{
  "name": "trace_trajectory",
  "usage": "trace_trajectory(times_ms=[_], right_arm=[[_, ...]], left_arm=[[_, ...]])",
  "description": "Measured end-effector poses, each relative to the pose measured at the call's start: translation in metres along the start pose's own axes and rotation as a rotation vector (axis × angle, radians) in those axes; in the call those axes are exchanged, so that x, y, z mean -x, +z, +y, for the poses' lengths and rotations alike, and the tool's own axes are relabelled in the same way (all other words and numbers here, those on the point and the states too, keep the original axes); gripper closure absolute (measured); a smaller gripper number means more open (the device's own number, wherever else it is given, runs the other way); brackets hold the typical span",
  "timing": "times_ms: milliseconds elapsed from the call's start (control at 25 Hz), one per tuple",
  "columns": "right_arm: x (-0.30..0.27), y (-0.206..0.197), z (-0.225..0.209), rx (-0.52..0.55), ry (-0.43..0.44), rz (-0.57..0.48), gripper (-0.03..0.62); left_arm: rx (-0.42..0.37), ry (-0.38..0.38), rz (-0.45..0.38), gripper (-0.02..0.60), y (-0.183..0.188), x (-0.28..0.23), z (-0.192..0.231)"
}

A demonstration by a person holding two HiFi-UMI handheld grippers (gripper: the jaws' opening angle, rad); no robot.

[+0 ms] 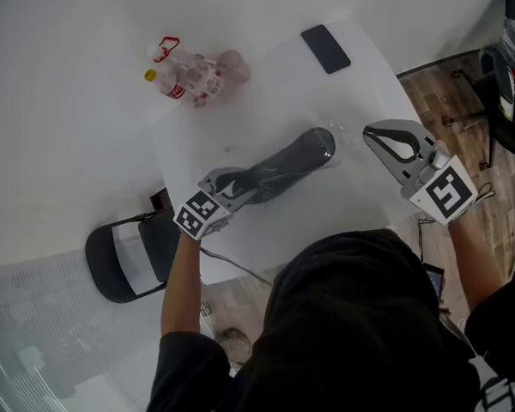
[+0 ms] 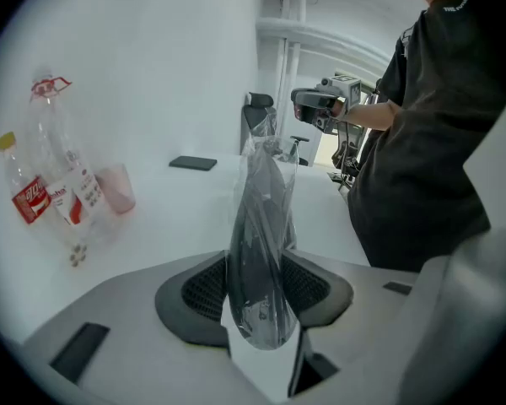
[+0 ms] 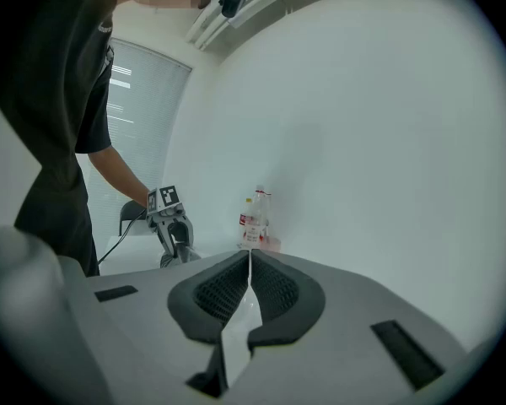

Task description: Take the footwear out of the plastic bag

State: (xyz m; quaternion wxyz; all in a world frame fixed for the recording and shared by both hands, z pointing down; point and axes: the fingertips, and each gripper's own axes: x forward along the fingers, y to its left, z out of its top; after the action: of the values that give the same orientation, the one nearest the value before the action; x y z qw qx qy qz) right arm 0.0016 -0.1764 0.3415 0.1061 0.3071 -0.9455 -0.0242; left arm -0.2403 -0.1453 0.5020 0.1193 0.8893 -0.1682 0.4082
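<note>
While your left gripper [image 1: 238,187] clamps the shoe [image 1: 287,168] through the bag [image 1: 328,141], hold firm; open your shut, empty right gripper [image 1: 381,136] and pinch the bag's far end.

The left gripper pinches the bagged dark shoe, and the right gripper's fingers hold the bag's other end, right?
Not quite. The left gripper pinches the bagged dark shoe, but the right gripper holds nothing: the right gripper view shows its fingers closed together with nothing between them.

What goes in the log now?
left gripper: shut on clear plastic bag holding dark grey shoe | right gripper: shut, empty | shoe: not yet out
</note>
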Motion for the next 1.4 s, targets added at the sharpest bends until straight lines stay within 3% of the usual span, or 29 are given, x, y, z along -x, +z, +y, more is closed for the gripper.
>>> trace_trajectory(times_ms=[280,440,560,680,840,1000,1120,1200,1240,1400], right_arm=[[0.013,0.024,-0.029,0.065,0.077,0.109,0.574],[0.026,0.043,-0.023,0.152,0.195,0.161,0.574],[0.034,0.065,-0.014,0.153,0.264,0.125,0.574],[0.043,0.09,-0.012,0.049,0.291,0.049,0.574],[0.048,0.116,-0.011,0.007,0.328,-0.047,0.572],[0.048,0.121,-0.005,0.006,0.355,-0.042,0.572],[0.05,0.113,-0.002,0.039,0.359,-0.019,0.561],[0.05,0.105,-0.001,0.055,0.358,0.012,0.459],[0.049,0.102,-0.001,0.06,0.356,0.03,0.441],[0.042,0.096,-0.001,0.042,0.35,0.111,0.441]], left_arm=[[-0.062,0.108,-0.158,0.388,0.049,0.044,0.008],[-0.12,0.156,-0.242,0.388,0.087,0.069,0.002],[-0.142,0.193,-0.304,0.388,0.112,0.088,-0.005],[-0.166,0.215,-0.352,0.388,0.13,0.098,-0.011],[-0.193,0.233,-0.367,0.388,0.145,0.108,-0.018],[-0.255,0.248,-0.365,0.388,0.156,0.111,-0.028],[-0.302,0.267,-0.361,0.388,0.16,0.111,-0.036],[-0.363,0.274,-0.331,0.388,0.16,0.108,-0.043],[-0.394,0.273,-0.316,0.388,0.159,0.107,-0.046],[-0.433,0.265,-0.324,0.388,0.161,0.109,-0.047]])
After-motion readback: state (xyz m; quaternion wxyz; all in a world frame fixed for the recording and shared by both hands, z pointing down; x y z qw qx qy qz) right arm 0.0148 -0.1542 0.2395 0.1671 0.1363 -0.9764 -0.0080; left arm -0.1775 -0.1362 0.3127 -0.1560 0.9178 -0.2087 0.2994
